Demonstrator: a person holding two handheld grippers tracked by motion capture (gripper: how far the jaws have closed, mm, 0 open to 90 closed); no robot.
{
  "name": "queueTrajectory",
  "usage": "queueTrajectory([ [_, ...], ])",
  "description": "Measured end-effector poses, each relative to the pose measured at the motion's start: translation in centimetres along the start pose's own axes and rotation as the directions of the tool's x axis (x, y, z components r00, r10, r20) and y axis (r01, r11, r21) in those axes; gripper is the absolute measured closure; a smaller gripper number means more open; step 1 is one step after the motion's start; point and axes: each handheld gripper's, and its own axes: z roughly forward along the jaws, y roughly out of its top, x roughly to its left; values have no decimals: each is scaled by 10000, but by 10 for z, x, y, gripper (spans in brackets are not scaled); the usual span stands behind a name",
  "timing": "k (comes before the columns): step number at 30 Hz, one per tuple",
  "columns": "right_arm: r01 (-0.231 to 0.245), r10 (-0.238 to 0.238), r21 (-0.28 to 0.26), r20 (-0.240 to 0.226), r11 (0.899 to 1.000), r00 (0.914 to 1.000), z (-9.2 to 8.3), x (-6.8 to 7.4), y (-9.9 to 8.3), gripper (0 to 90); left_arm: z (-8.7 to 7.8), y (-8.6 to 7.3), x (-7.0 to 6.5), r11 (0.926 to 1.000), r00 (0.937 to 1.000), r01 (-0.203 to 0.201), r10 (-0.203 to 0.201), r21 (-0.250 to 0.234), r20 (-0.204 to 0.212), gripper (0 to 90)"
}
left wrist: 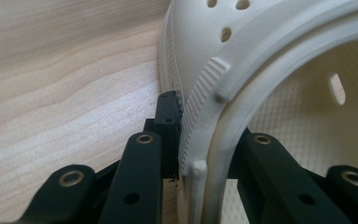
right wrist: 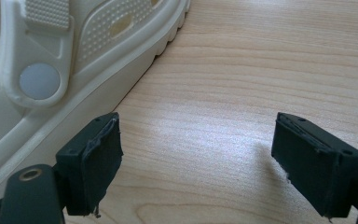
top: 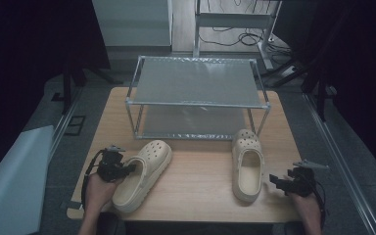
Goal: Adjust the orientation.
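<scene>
Here, in the high view, the left gripper (top: 127, 168) is clamping the side wall of the left clog (top: 144, 172) on the table (top: 200, 176), while the right gripper (top: 275, 180) is waiting just beside the right clog (top: 247, 164).

In the left gripper view, the fingers (left wrist: 168, 126) are pinching the clog's (left wrist: 261, 70) ribbed rim, one outside, one inside.

In the right gripper view, the fingers (right wrist: 95, 161) are standing wide apart over bare wood, the clog (right wrist: 74, 60) lying just beyond the left one.

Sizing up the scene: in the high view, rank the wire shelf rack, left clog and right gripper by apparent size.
1. Wire shelf rack, clearly largest.
2. Left clog.
3. Right gripper, smallest.
</scene>
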Motion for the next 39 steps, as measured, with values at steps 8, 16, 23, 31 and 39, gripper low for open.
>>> queueTrajectory([
  [8,-14,14,5,-8,10000,10000,0,0,0,161,-2,-2,19,9941,9885,1079,-1061,-108,1074,761],
  [16,-17,17,-20,-11,10000,10000,0,0,0,161,-4,4,25,9848,9673,1711,-1623,-285,1951,763],
  [23,-26,26,-18,-7,10000,10000,0,0,0,161,-11,16,20,9822,9512,1851,-1710,-318,2569,764],
  [31,-45,45,-7,1,10000,10000,0,0,0,163,-23,35,11,9814,9285,1892,-1679,-326,3312,763],
  [39,-33,33,-2,-8,10000,10000,0,0,0,163,-37,57,2,9805,9108,1930,-1652,-366,3785,762],
])
